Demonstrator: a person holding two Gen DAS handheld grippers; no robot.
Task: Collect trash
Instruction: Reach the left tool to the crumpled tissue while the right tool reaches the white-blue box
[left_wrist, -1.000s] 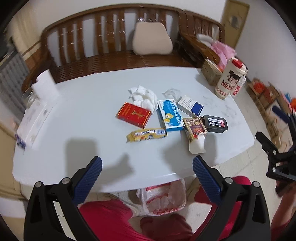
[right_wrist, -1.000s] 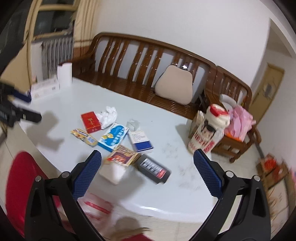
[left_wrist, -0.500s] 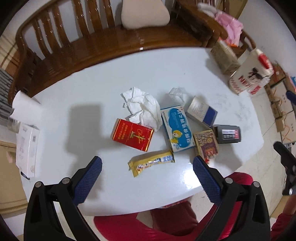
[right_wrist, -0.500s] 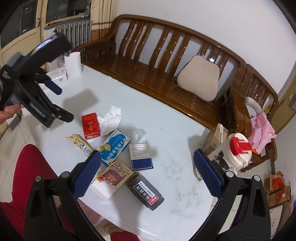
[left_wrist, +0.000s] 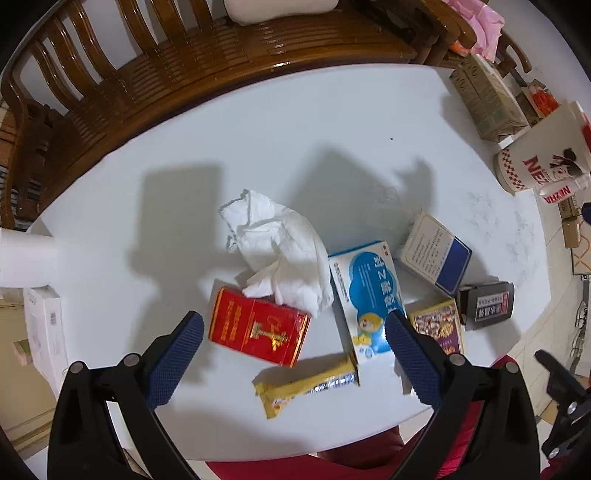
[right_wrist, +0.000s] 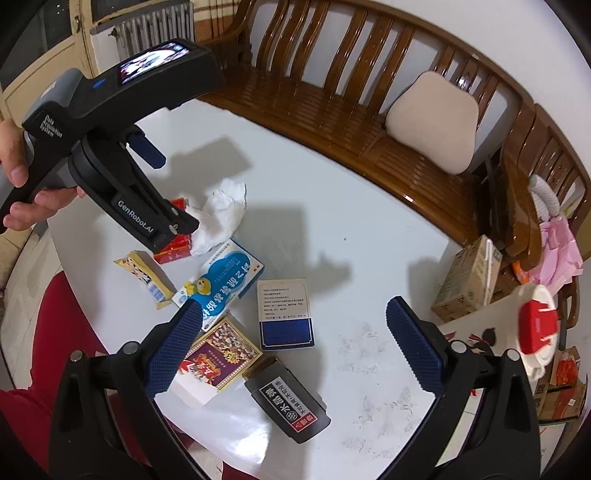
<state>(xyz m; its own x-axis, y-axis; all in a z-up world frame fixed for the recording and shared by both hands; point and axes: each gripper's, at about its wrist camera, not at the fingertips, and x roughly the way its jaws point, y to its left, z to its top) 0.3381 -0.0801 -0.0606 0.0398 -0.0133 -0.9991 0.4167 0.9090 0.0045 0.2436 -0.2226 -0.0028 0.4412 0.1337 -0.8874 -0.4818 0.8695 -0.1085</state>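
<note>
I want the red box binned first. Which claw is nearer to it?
Left. The left claw hangs open right over the red box; the right claw is open above the black box, across the pile.

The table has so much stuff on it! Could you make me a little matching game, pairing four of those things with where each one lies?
Things:
1. crumpled tissue
2. yellow snack wrapper
3. black box
4. drink carton

Places:
A. at the table's far edge, by the wooden bench
B. partly draped over the red box
C. near the front edge, in front of the red box
D. near the front edge, beside the purple-and-gold box

Pairs: 1-B, 2-C, 3-D, 4-A
</note>
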